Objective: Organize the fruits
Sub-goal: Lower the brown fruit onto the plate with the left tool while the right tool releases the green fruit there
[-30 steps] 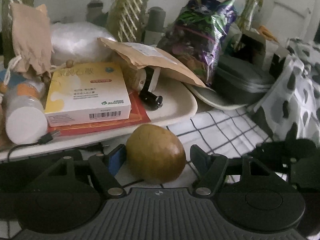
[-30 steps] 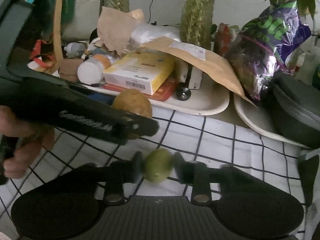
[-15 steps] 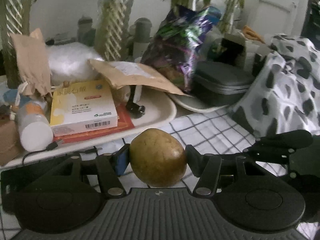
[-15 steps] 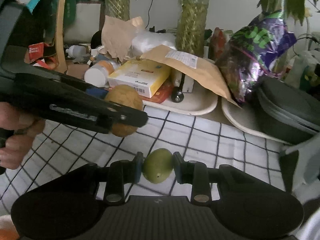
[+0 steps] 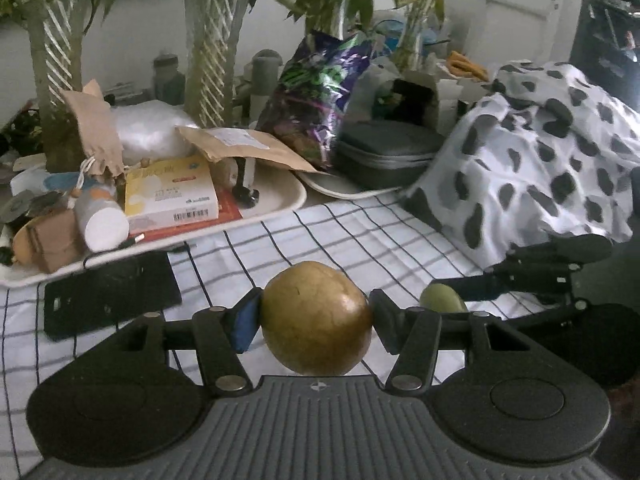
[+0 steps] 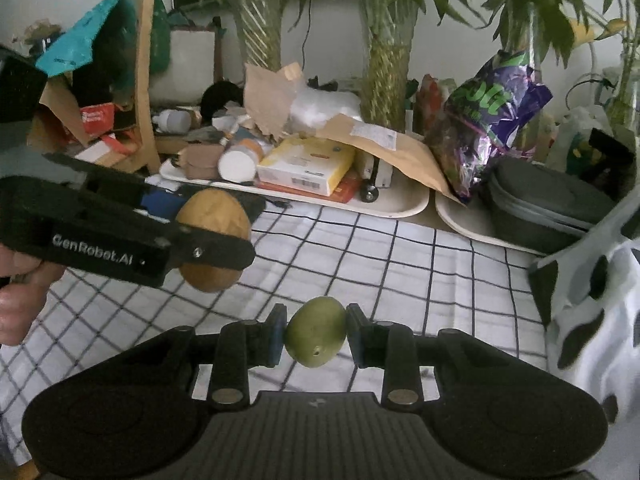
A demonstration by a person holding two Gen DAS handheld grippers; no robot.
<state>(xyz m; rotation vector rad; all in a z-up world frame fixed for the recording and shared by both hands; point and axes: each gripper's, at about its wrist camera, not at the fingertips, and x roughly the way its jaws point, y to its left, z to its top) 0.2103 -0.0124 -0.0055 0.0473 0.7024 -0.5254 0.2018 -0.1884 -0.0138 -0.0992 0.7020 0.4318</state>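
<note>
The left gripper (image 5: pixel 316 320) pinches a round brown fruit (image 5: pixel 317 318) between its pads, held in the air above the checked cloth (image 5: pixel 340 232); the right gripper (image 6: pixel 316 336) likewise pinches a small green fruit (image 6: pixel 316 337), its long axis roughly across the fingers. Seen from the right wrist, the brown fruit (image 6: pixel 214 240) hangs up and to the left of the green one, apart from it and nearer the cream tray (image 6: pixel 400 206). No fruit bowl or basket shows, so where either goes cannot be told; I judge both are in carry, and the coming move turns on finding a free landing spot. The tray is crowded with a yellow box (image 6: pixel 306 166), a bottle and a brown envelope. Behind it stand plants in glass vases, with a spotted blanket (image 5: pixel 540 160) to the tray's right.
</note>
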